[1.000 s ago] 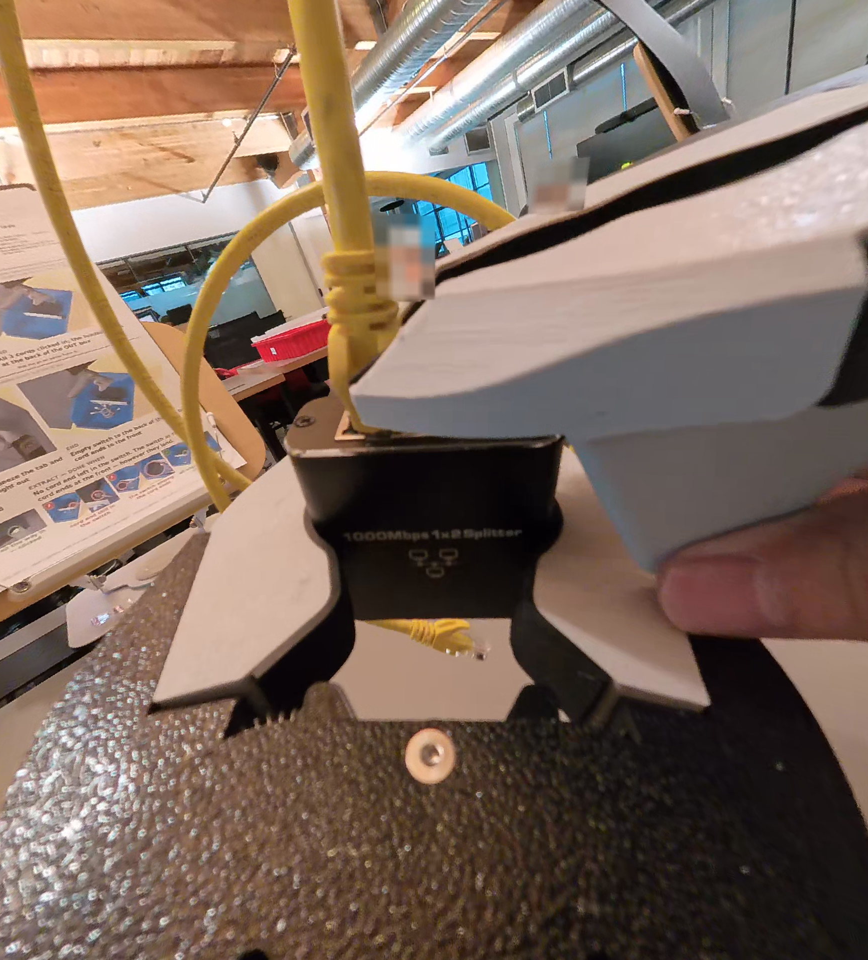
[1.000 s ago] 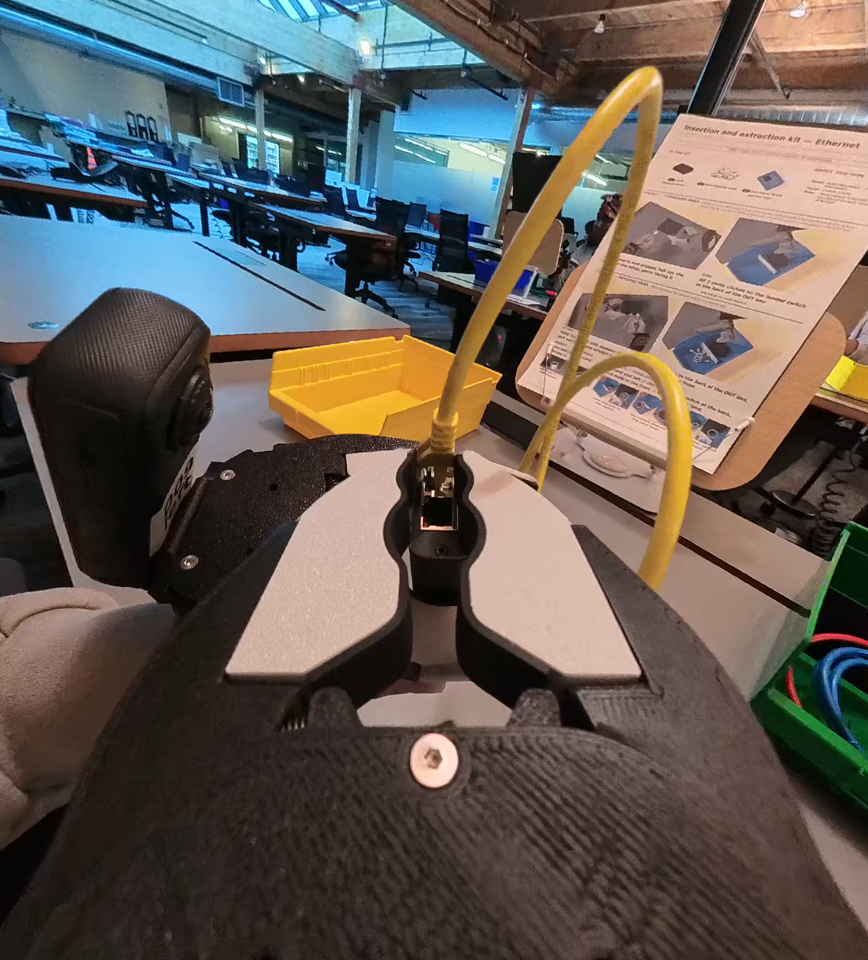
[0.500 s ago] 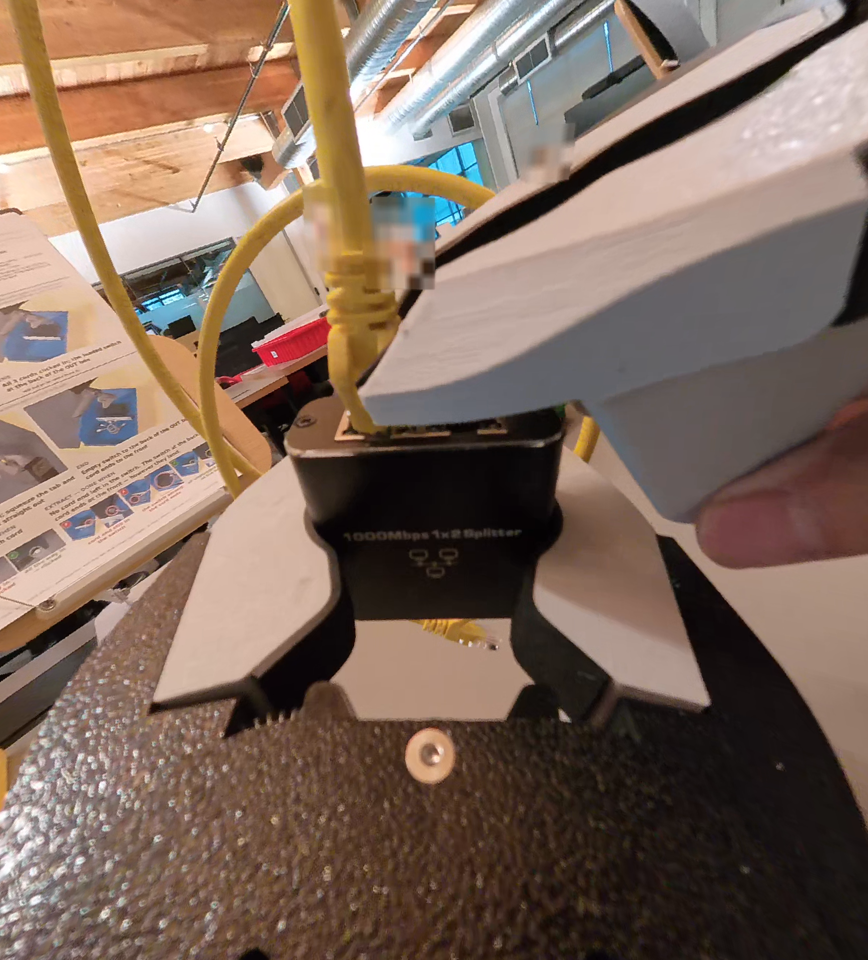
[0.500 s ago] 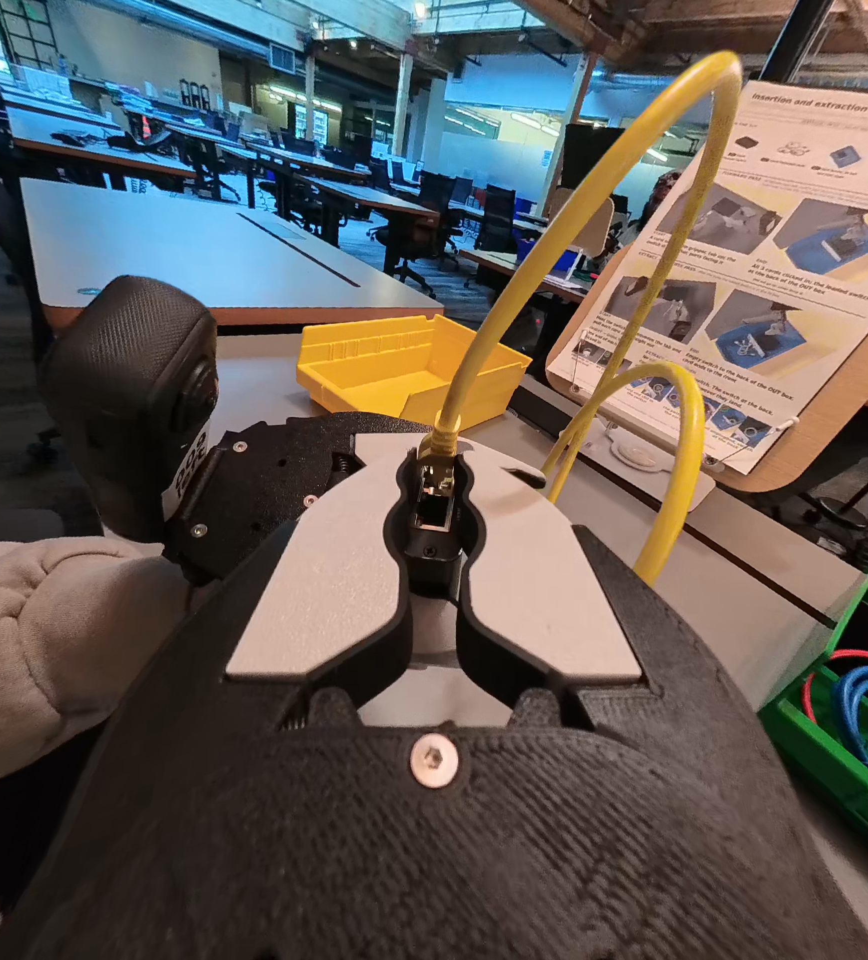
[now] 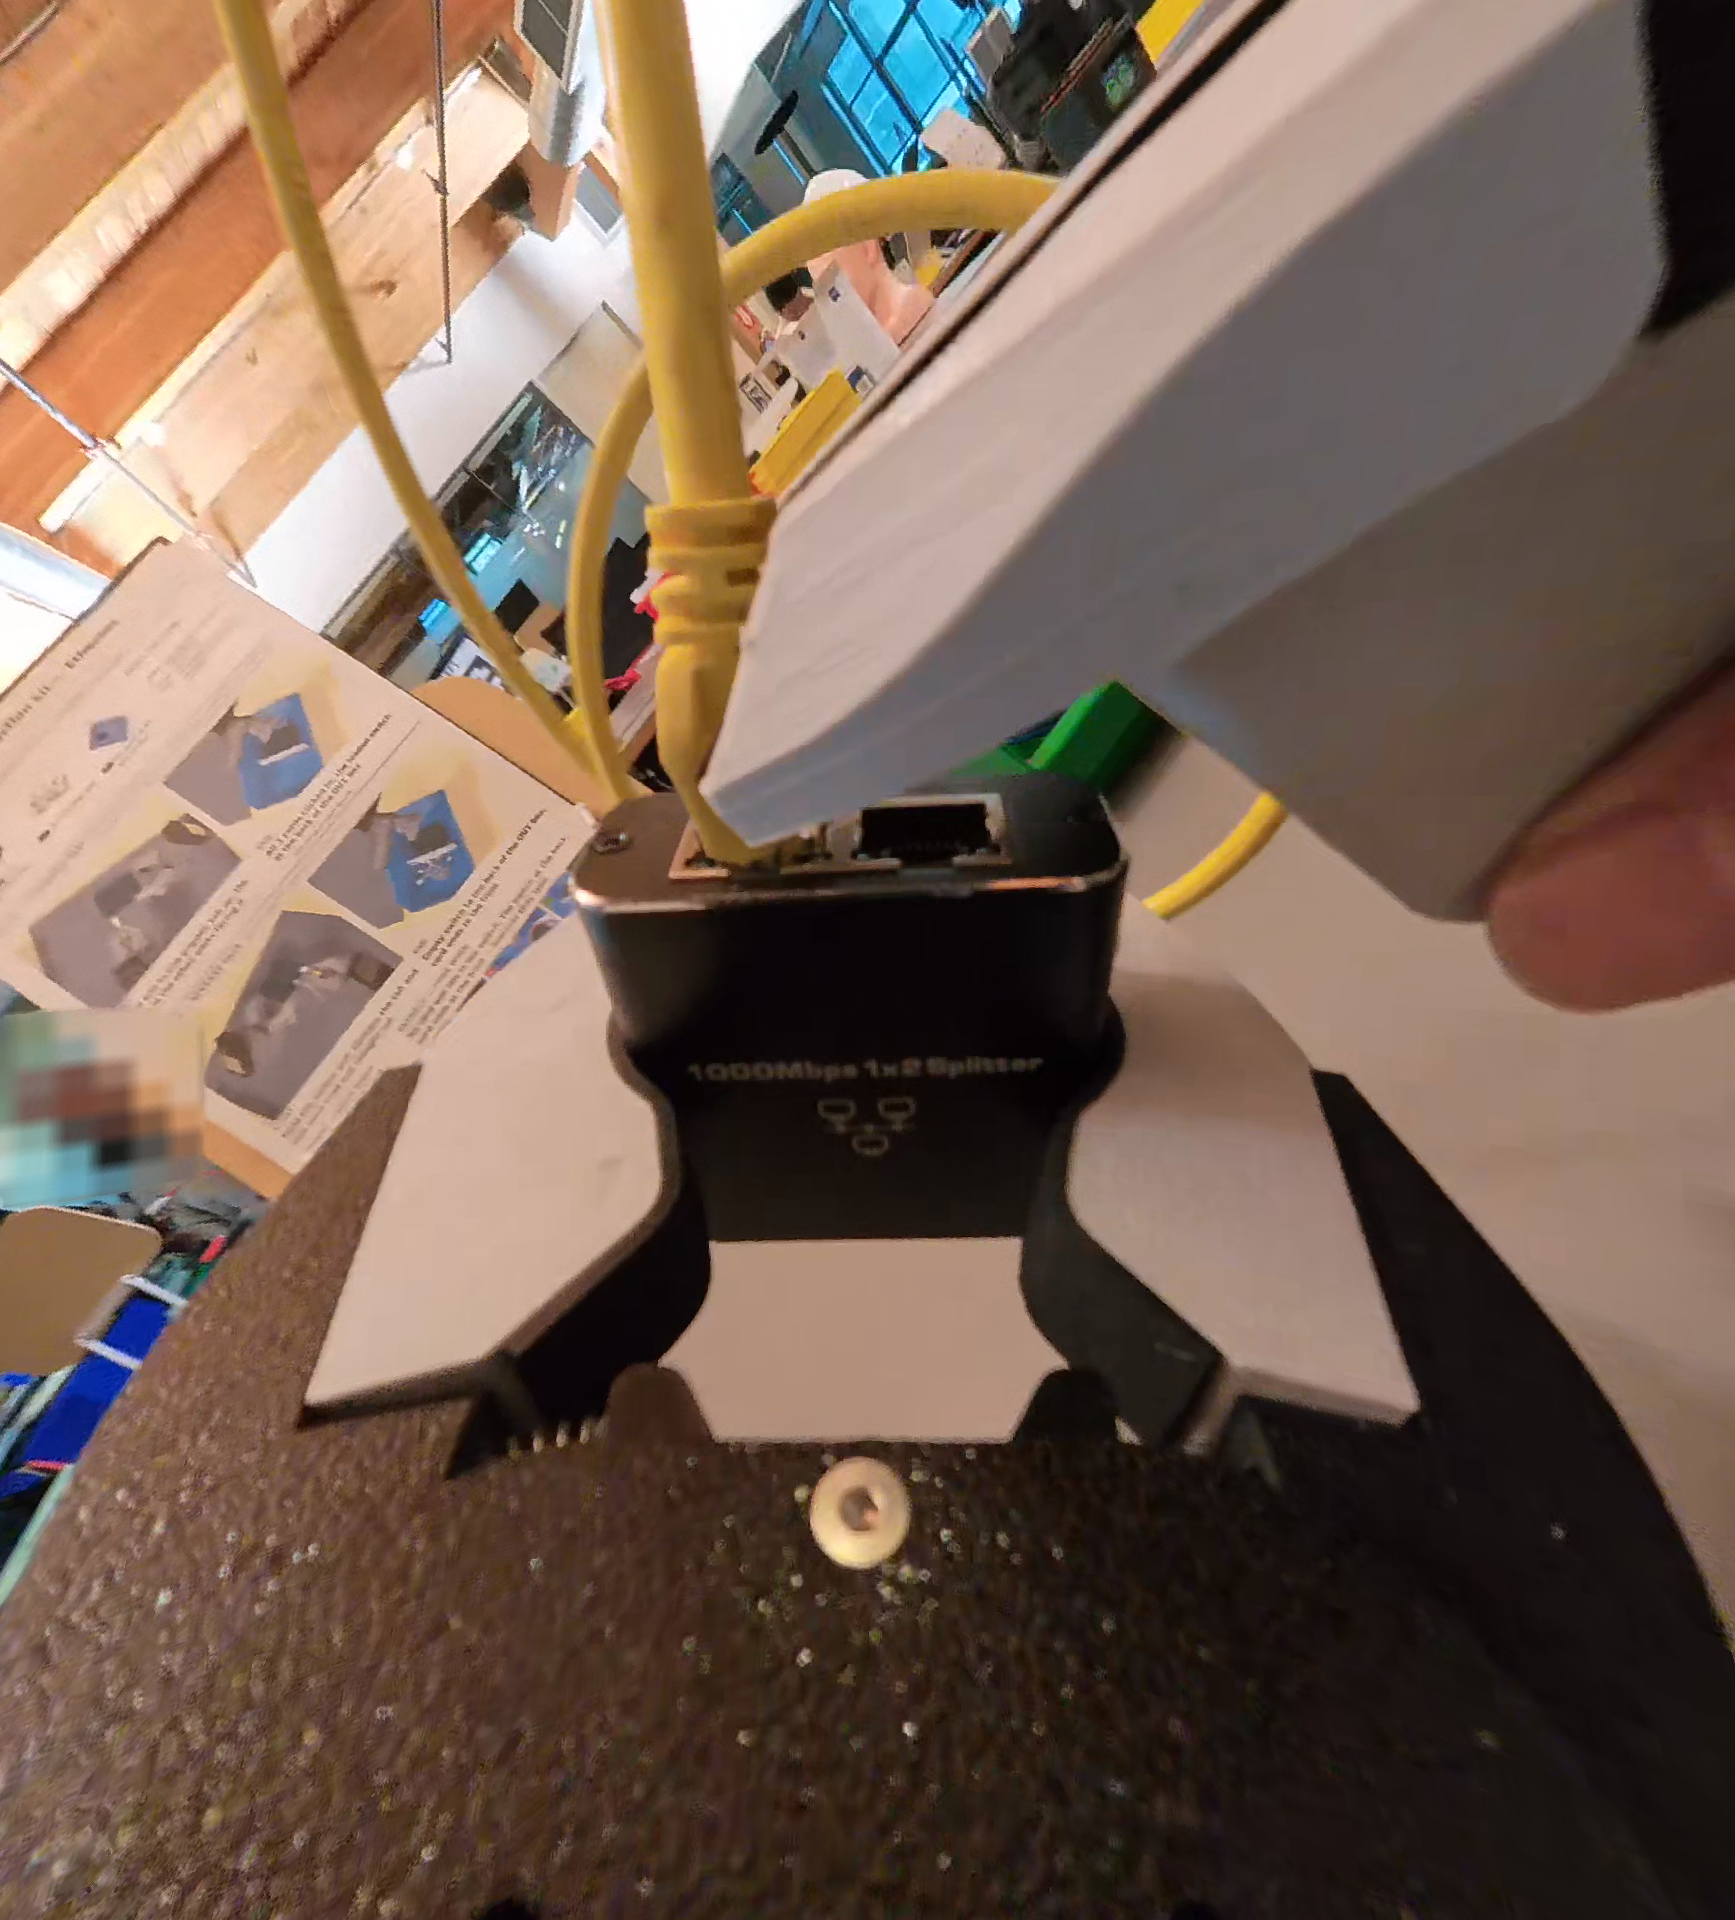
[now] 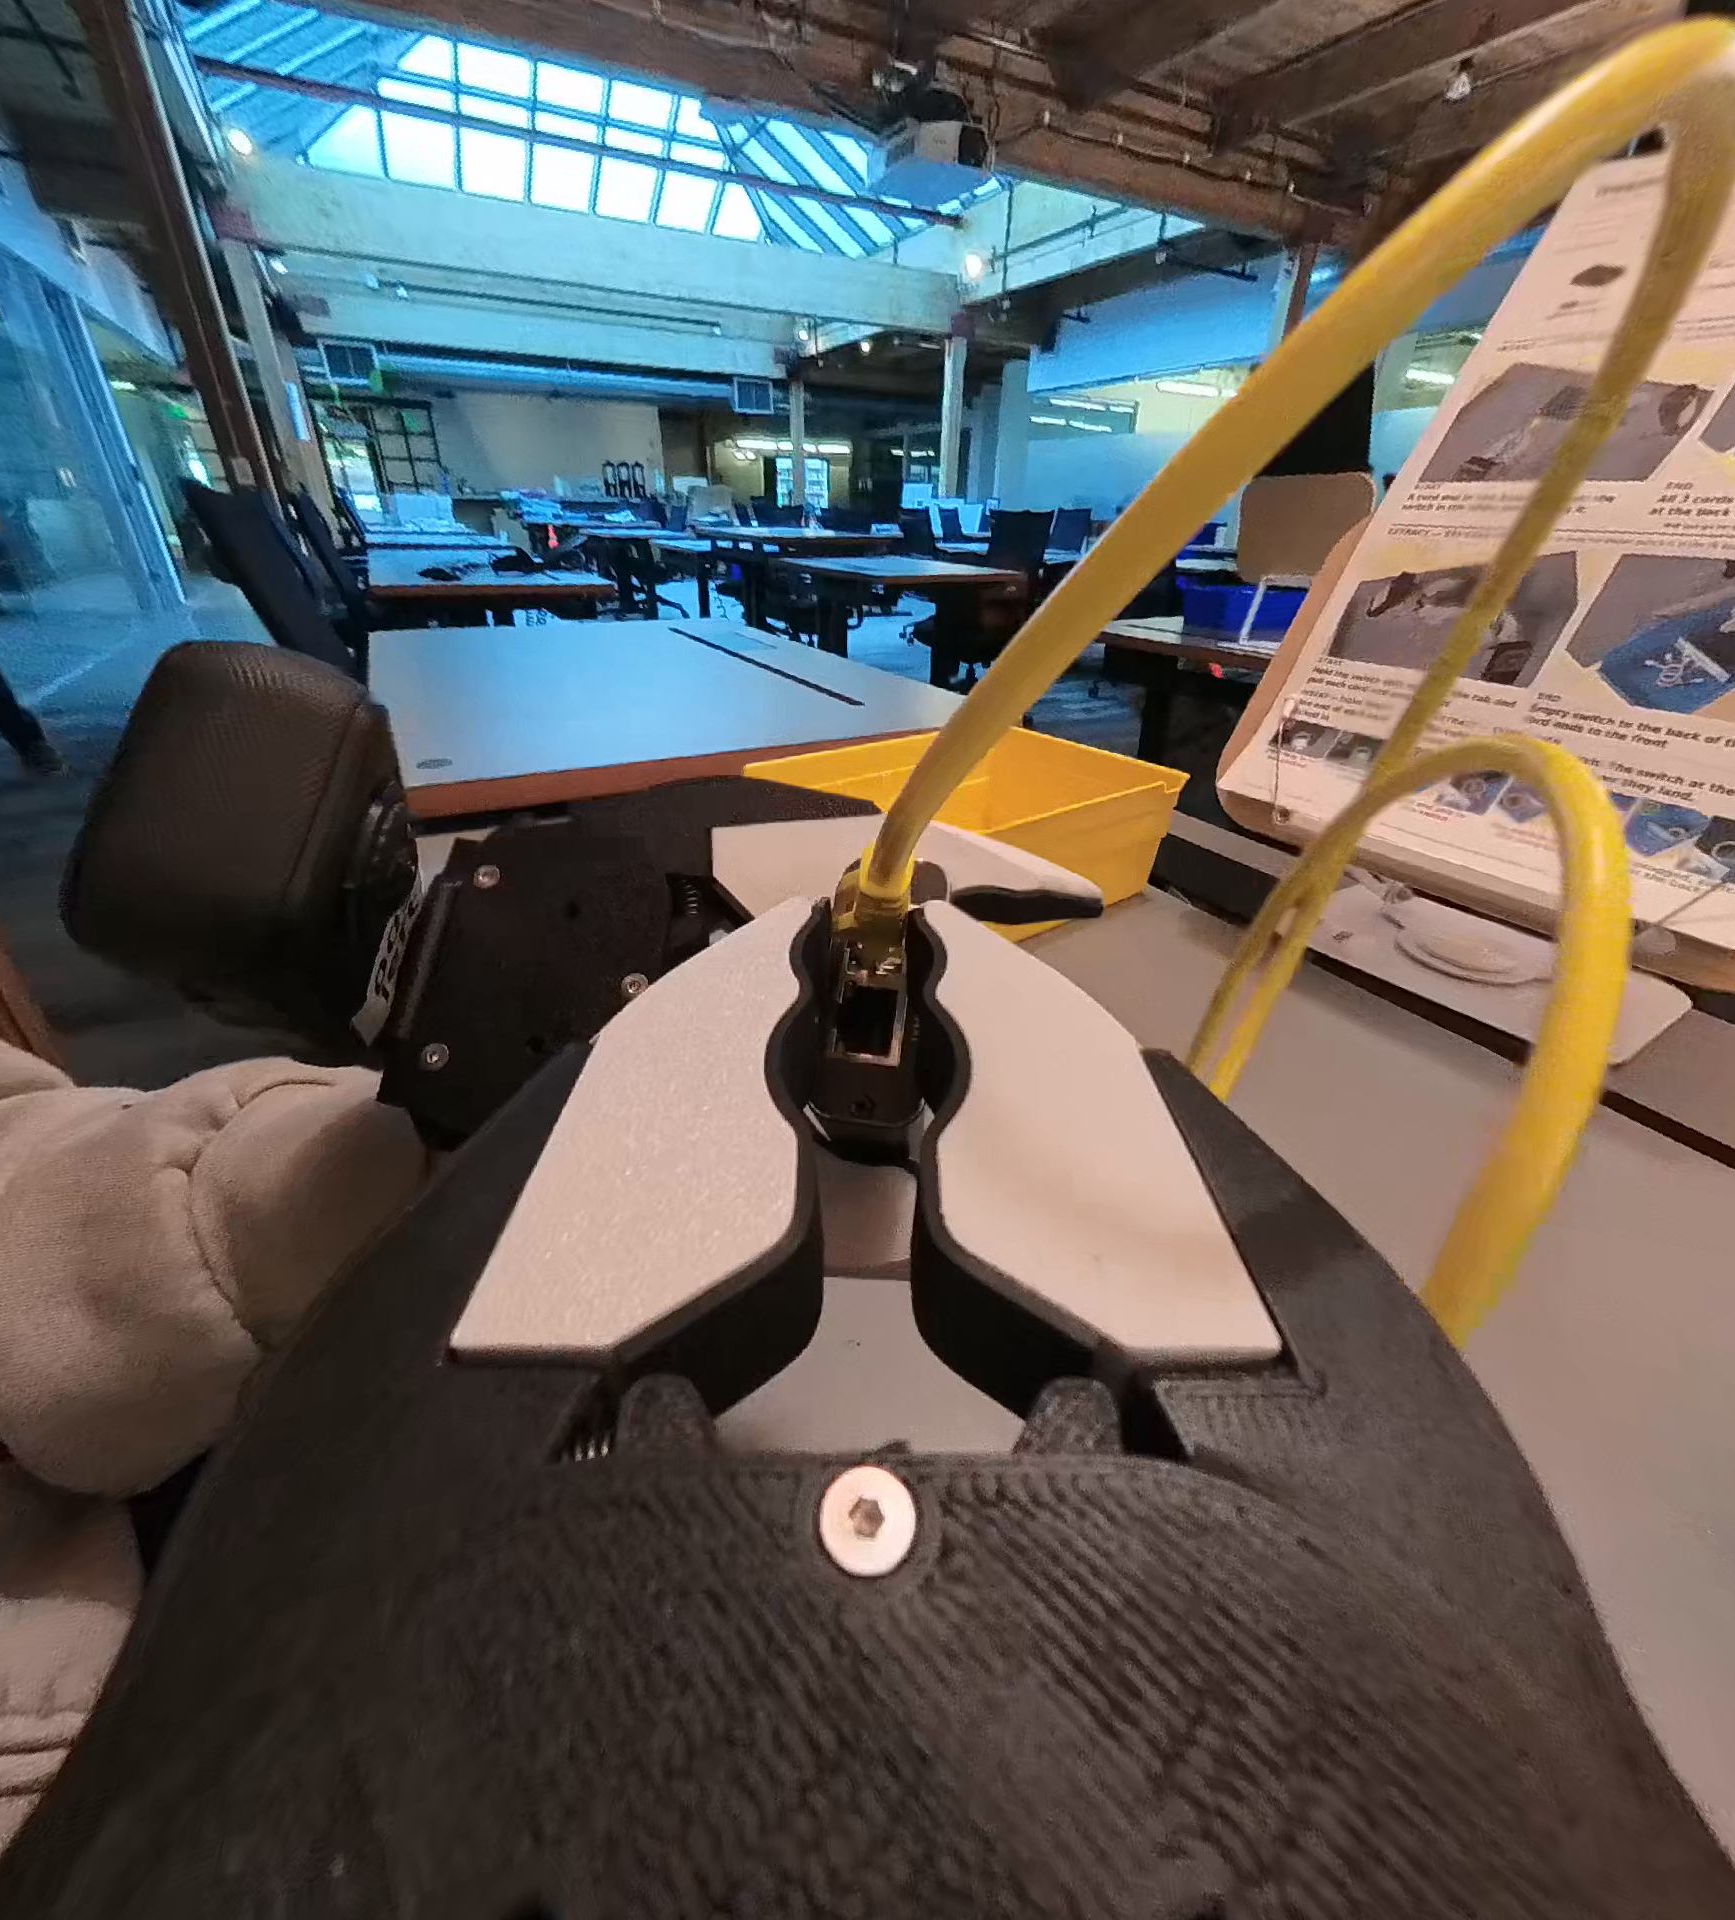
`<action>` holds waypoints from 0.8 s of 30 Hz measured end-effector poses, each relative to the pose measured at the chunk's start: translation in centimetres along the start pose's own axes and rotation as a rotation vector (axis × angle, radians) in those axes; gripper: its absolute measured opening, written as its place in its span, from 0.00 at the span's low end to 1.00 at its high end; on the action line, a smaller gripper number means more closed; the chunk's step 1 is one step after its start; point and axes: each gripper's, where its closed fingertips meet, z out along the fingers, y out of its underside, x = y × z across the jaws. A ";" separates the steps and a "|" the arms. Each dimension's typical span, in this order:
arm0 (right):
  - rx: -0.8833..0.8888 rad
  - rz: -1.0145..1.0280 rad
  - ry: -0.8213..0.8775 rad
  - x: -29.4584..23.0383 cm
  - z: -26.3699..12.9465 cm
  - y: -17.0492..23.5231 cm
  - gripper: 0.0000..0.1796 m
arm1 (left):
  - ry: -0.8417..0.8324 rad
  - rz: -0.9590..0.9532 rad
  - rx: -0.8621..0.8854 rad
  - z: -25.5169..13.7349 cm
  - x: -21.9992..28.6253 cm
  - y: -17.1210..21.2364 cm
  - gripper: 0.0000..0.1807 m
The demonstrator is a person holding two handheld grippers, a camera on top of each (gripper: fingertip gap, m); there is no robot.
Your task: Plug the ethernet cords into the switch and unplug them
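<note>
Switch (image 5: 858, 997) clamped upright in left gripper (image 5: 858, 1132) jaws; right gripper (image 6: 868, 1029) jaws pinch yellow cord (image 5: 702, 582) plug.

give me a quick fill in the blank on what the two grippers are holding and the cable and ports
1. The left gripper is shut on a small ____ switch.
2. The cable plugged into the switch is ____ in colour.
3. The port beside the plugged cable is ____.
4. The right gripper grips the switch too, with its jaws nearly ____.

Missing words: black; yellow; empty; closed
</note>
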 end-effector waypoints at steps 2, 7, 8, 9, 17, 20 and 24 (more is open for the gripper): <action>0.018 0.005 0.011 0.0 -0.2 0.0 0.07 | -0.010 0.034 -0.016 -0.1 0.0 0.0 0.42; 0.039 0.011 0.010 -0.1 -0.2 0.4 0.08 | -0.030 0.102 -0.044 -0.2 0.0 0.5 0.42; 0.048 -0.001 0.008 -0.2 -0.2 0.5 0.08 | -0.031 0.110 -0.044 -0.3 0.0 0.5 0.42; 0.055 -0.012 0.008 -0.3 -0.2 0.5 0.08 | -0.030 0.112 -0.045 -0.4 0.0 0.5 0.42; 0.017 -0.086 -0.012 -0.8 0.2 1.1 0.08 | -0.027 0.113 -0.031 -0.8 0.0 1.1 0.42; -0.013 -0.096 -0.030 -1.0 0.4 1.5 0.08 | -0.018 0.116 -0.028 -1.0 0.2 1.5 0.42; -0.077 -0.108 -0.033 -1.3 0.6 2.1 0.08 | -0.004 0.121 -0.027 -1.2 0.5 1.9 0.42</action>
